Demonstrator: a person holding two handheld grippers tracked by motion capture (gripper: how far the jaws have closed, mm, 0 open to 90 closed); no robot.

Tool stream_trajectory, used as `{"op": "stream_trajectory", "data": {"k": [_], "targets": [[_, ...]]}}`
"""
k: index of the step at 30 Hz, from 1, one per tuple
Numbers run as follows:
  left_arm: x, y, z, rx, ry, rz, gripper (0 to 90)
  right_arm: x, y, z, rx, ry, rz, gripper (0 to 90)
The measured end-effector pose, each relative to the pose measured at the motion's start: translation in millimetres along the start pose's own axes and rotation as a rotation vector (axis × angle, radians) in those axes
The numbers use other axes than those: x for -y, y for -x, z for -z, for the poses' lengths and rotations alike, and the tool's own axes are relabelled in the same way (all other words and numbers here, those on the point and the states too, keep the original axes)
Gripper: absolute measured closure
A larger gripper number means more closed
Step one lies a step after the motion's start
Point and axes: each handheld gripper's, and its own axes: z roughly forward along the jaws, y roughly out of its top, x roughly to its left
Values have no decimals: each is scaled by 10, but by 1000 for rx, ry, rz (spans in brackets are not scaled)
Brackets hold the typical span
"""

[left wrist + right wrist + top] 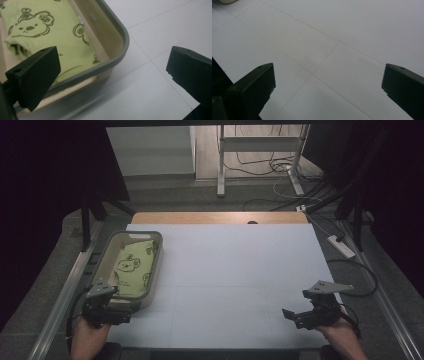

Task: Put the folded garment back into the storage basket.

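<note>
Bin (155,265) holding folded green cloth (134,265) sits beside my left gripper (120,312), both grippers spread empty; I should reach over its rim squarely.

There are two grippers: the left gripper (117,309) and the right gripper (295,314), each held in one hand, so two hands show, the left hand (90,337) and the right hand (342,335). Each gripper has two black jaws, four jaws in all, and each pair stands wide apart. On the one table (240,270) stands one tub (102,265) with a grey rim. In the tub lies one folded green cloth (132,267); three bear faces printed on it can be made out in the high view. Beyond the table, on the floor, lies one white power strip (342,246) and stands one metal frame (260,145).
</note>
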Motion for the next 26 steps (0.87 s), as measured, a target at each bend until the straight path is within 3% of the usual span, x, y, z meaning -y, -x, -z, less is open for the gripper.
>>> {"op": "stream_trajectory", "data": {"k": [14, 26], "targets": [[122, 24, 63, -19, -12, 24, 0, 94, 8, 145, 46, -20, -44, 0], [130, 116, 61, -75, -43, -28, 0, 133, -19, 193, 90, -47, -20, 0]]}}
